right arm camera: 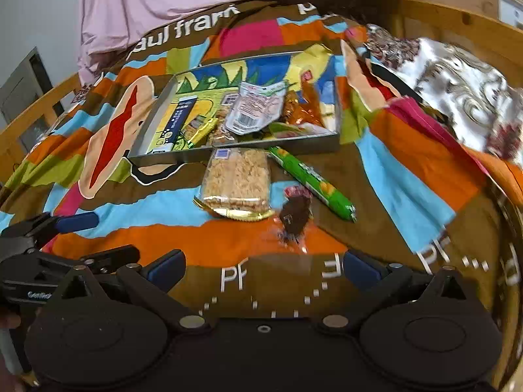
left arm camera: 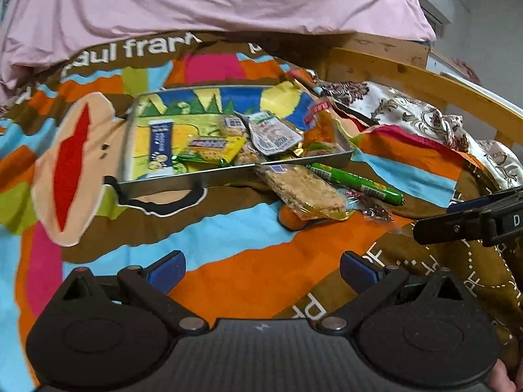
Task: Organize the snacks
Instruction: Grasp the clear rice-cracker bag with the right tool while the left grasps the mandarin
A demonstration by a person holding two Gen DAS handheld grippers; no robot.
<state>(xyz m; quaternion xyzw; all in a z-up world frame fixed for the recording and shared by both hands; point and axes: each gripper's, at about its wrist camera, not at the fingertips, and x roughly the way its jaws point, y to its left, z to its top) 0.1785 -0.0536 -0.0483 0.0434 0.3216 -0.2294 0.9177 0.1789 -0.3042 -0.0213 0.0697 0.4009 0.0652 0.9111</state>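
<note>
- My left gripper [left arm camera: 263, 269], blue pads spread wide with nothing between them, hovers over the patterned brown, orange and blue bedspread [left arm camera: 228, 251]; my right gripper [right arm camera: 264, 269] is likewise spread and empty.
- Task items: a shallow rectangular metal tray with a cartoon-printed floor [right arm camera: 322, 145] lies at 12 o'clock from the right gripper and already holds several packets, among them a blue stick-shaped wrapper [right arm camera: 178, 121] and a pale flat sachet with a barcode [right arm camera: 256, 107].
- Outside the tray, from the right wrist view: a clear-wrapped golden cereal bar [right arm camera: 237, 181] touches the tray's near wall; a green tube-shaped snack pack [right arm camera: 312, 183] lies at 1 o'clock, one end just beside the tray; a small dark crinkly-wrapped sweet [right arm camera: 294, 217] lies nearest, between the other two.
- Risk, judged: the bedspread is soft and creased, so pads pressed down may pinch fabric along with a wrapper and drag the neighbouring pieces.
- Risk, judged: the clear wrappers look slippery, and a shallow pinch could let the bar slide out mid-carry.
- Risk, judged: the tray sits on yielding bedding and looks tilted; a nudge on its near wall may tip it or spill its heap.
- Surroundings: pink sheet [left arm camera: 212, 3] at 12 o'clock, wooden bed rail [left arm camera: 408, 80] and floral satin cloth [right arm camera: 457, 85] at 2 o'clock.
- Obstruction: the two grippers hover near each other and could collide.
</note>
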